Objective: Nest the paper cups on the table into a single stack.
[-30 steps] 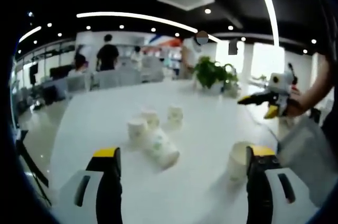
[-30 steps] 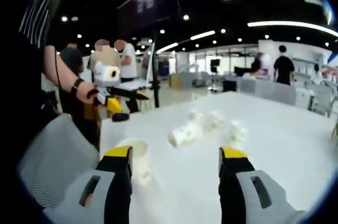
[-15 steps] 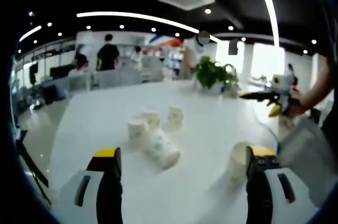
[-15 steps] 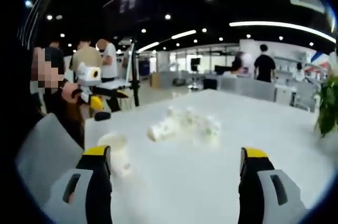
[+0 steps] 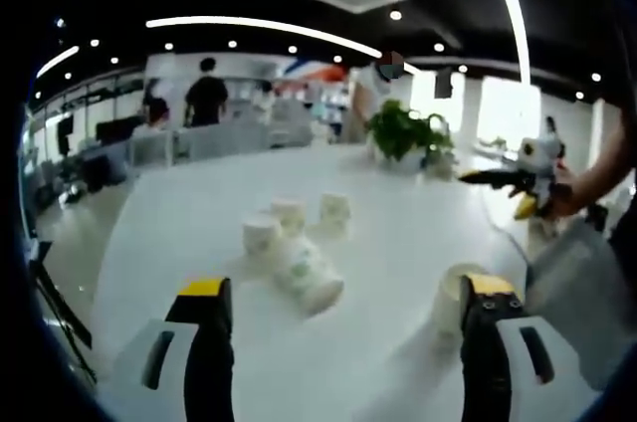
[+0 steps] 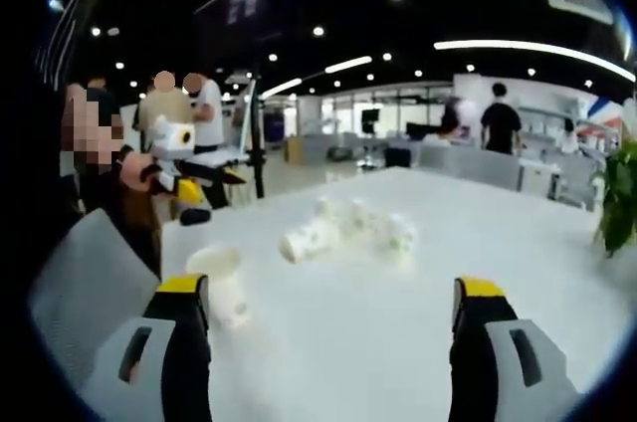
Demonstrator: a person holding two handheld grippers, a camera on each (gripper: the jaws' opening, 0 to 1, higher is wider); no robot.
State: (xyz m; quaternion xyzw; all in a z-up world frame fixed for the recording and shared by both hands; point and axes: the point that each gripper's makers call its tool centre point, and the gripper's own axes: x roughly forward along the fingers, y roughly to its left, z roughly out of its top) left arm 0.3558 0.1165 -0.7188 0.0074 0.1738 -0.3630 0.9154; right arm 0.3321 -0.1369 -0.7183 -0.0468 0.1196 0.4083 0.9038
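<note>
- Approach step: left hand-held gripper [image 5: 335, 342] and right hand-held gripper [image 6: 333, 337] both spread, empty.
- Next: reach the tipped cup [image 5: 307, 278] ahead on the counter [image 5: 388, 243].

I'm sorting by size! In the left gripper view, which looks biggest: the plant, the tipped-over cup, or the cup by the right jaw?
1. Plant
2. Tipped-over cup and the cup by the right jaw: too close to call, since it's partly hidden and nearer the camera.

Table [image 5: 179, 233] white. Paper cups [image 5: 304, 278] white, tipped one faint green print. Gripper [image 5: 338, 298] jaws black, yellow tips, grey bodies. Plant [image 5: 398, 131] green.
</note>
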